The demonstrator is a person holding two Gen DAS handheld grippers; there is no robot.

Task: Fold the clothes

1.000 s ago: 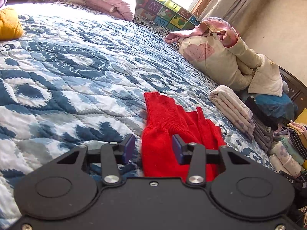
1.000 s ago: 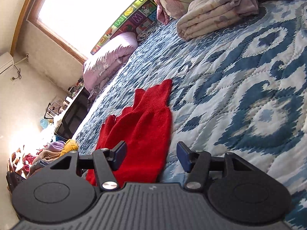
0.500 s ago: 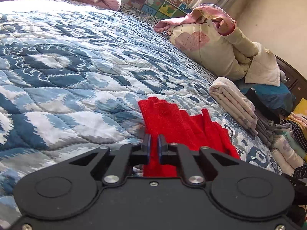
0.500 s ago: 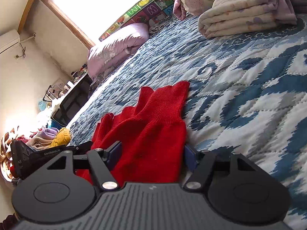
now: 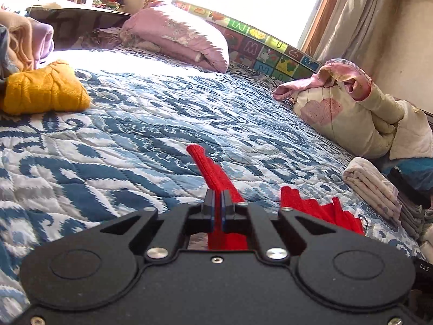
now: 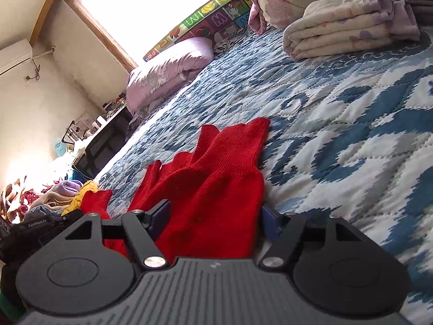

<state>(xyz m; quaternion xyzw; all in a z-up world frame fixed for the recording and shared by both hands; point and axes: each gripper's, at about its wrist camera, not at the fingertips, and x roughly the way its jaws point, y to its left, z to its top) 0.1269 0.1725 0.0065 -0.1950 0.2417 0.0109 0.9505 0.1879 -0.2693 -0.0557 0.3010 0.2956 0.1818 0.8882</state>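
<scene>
Right now my left gripper (image 5: 218, 203) has its fingers pressed together on a thin edge of the red knitted garment (image 6: 216, 184), and a ribbed cuff stands up just beyond the fingertips, lifted clear of the bed. I judge that pinch sits on one layer so the cloth can be drawn over for a fold. To the right of those fingers the rest of the red knit lies bunched on the blue-and-white quilted bedspread (image 5: 135, 135).

My right gripper (image 6: 215, 216) has its fingers spread, with a broad part of the same garment between them; I cannot see the pads pressing it, so I read it as straddled, not gripped. Probably it is waiting to pin or take the opposite side.

Ahead of both sets of fingers the quilt is bare and flat, which gives good room to lay the fold out. Farther off to the left of the left fingers lies a mustard-yellow knitted bundle (image 5: 43, 86); to the right, a stack of folded pale linens (image 5: 370, 184) marks the bed's edge, so I would keep the swing inside those. A lilac pillow (image 5: 184, 35) lies farthest away.
</scene>
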